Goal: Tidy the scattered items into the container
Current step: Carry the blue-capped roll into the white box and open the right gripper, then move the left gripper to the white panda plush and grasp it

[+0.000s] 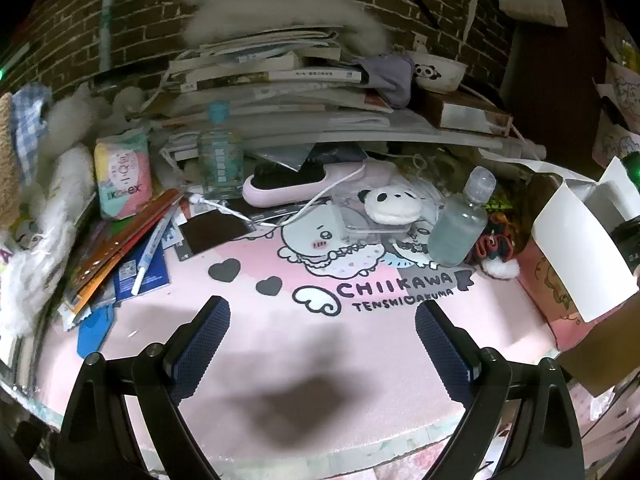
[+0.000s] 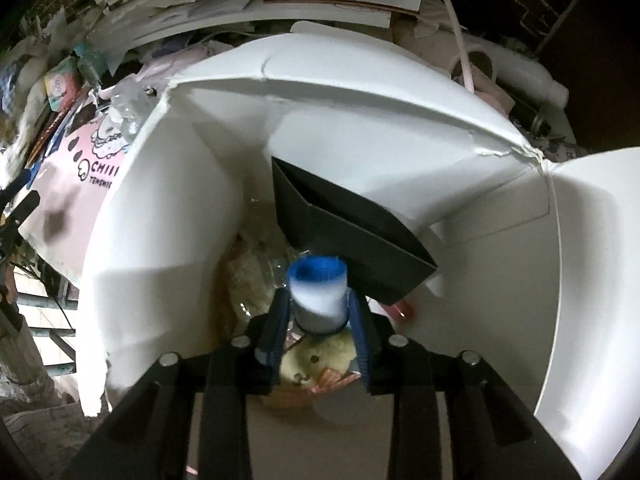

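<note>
My right gripper [image 2: 318, 297] points down into a white cardboard box [image 2: 360, 120]. A small bottle [image 2: 318, 292] with a blue cap and white label sits between its blue fingers [image 2: 280, 320], blurred; the pads flank it with slight gaps, so I read the gripper as open. Below the bottle lie a yellow plush [image 2: 316, 360] and a black folded card [image 2: 344, 224]. My left gripper [image 1: 322, 332] is open above the pink mat [image 1: 360, 352], holding nothing. Beyond it lie a clear bottle [image 1: 460, 228], a panda plush [image 1: 394, 204] and hair ties [image 1: 496, 244].
The white box [image 1: 576, 248] stands at the mat's right edge. A pink hairbrush [image 1: 304, 184], an upright blue-capped bottle [image 1: 220, 160], a tissue pack [image 1: 124, 176] and pens [image 1: 148, 252] crowd the back and left. Stacked books [image 1: 280, 80] and a panda bowl [image 1: 436, 72] rise behind.
</note>
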Available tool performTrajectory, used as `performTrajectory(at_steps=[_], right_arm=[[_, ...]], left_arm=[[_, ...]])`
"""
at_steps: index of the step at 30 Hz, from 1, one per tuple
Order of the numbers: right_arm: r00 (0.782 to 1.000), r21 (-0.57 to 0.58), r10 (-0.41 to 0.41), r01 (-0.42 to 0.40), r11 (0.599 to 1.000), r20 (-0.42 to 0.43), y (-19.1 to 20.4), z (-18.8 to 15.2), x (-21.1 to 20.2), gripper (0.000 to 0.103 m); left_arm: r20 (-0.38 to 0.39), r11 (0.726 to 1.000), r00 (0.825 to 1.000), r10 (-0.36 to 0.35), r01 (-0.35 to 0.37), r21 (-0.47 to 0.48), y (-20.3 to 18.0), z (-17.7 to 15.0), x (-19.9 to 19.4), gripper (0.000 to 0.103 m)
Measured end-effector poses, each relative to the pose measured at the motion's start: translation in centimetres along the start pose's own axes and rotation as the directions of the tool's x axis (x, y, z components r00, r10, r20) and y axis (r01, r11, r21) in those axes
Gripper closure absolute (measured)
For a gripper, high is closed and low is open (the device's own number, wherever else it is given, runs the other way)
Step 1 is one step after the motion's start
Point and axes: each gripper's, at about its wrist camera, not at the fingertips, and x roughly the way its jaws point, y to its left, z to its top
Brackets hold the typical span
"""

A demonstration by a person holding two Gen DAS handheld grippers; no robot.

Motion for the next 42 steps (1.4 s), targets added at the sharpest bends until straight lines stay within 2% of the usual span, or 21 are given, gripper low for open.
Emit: performTrajectory(at_steps=[1, 4, 6, 8, 9, 10, 11, 13, 15, 19, 25, 28, 32, 34, 38, 42], right_arm=[[1.000, 0.002, 0.003, -0.003, 1.000, 0.010, 0.0, 0.0, -0.2, 0.058], [0.997, 0.010, 0.008, -0.008, 1.000, 0.074, 0.2, 0.0, -1.5, 0.055], [0.987, 0.027, -0.007, 0.002, 1.000, 0.158, 0.5, -0.2, -3.1, 0.054], [0.958, 0.042, -0.023, 0.011, 0.999, 0.288, 1.5, -0.6, -5.3, 0.038], [0.933, 0.043, -0.015, -0.001, 0.999, 0.359, 2.2, -0.9, -6.5, 0.026], [0.901, 0.030, 0.012, -0.027, 0.999, 0.433, 3.2, -1.4, -7.6, 0.020], [0.870, 0.001, 0.053, -0.061, 0.998, 0.490, 4.4, -2.0, -8.7, 0.020], [0.835, -0.063, 0.134, -0.119, 0.991, 0.534, 6.6, -2.8, -9.6, 0.019], [0.806, -0.147, 0.240, -0.190, 0.971, 0.541, 9.2, -3.6, -9.8, 0.019], [0.774, -0.279, 0.387, -0.279, 0.919, 0.501, 14.3, -4.8, -8.2, 0.019], [0.765, -0.352, 0.435, -0.287, 0.891, 0.476, 17.7, -6.3, -5.8, 0.019], [0.765, -0.353, 0.480, -0.347, 0.869, 0.430, 17.4, -6.5, -4.7, 0.019], [0.779, -0.324, 0.467, -0.353, 0.878, 0.417, 16.4, -7.0, -3.8, 0.019], [0.776, -0.325, 0.472, -0.358, 0.875, 0.418, 16.1, -7.2, -3.8, 0.019], [0.765, -0.332, 0.490, -0.373, 0.866, 0.419, 16.0, -7.2, -4.1, 0.019], [0.765, -0.332, 0.489, -0.372, 0.867, 0.420, 16.2, -7.2, -4.0, 0.019]], left_arm=[[0.000, 1.000, 1.000, -0.007, 0.007, 0.001, -0.1, 0.1, 0.1, 0.010], [0.003, 0.999, 0.999, -0.037, 0.037, 0.006, -0.2, 0.5, 0.7, 0.010], [0.004, 0.998, 0.998, -0.056, 0.056, 0.009, -0.4, 0.8, 1.2, 0.010], [-0.001, 0.997, 0.997, -0.072, 0.072, 0.014, -0.6, 1.3, 2.0, 0.010], [-0.002, 0.997, 0.997, -0.079, 0.079, 0.020, -0.8, 1.6, 2.4, 0.010], [-0.004, 0.996, 0.996, -0.087, 0.087, 0.032, -1.0, 2.1, 2.9, 0.010], [-0.008, 0.994, 0.995, -0.095, 0.096, 0.044, -1.2, 2.5, 3.4, 0.010], [-0.023, 0.993, 0.994, -0.103, 0.104, 0.063, -1.6, 3.4, 4.5, 0.010], [-0.055, 0.990, 0.992, -0.110, 0.114, 0.079, -2.1, 4.5, 5.9, 0.010], [-0.074, 0.985, 0.986, -0.150, 0.155, 0.070, -3.0, 6.2, 7.9, 0.010], [-0.109, 0.981, 0.986, -0.129, 0.143, 0.133, -5.5, 7.3, 10.6, 0.010], [-0.099, 0.982, 0.989, -0.109, 0.123, 0.146, -6.1, 7.6, 11.0, 0.011], [-0.094, 0.985, 0.990, -0.107, 0.119, 0.127, -6.0, 8.0, 11.4, 0.012], [-0.092, 0.985, 0.989, -0.113, 0.124, 0.124, -6.0, 8.0, 11.5, 0.019], [-0.116, 0.984, 0.987, -0.115, 0.129, 0.123, -6.2, 7.8, 11.8, 0.039], [-0.128, 0.983, 0.984, -0.121, 0.137, 0.119, -6.2, 7.4, 12.1, 0.045]])
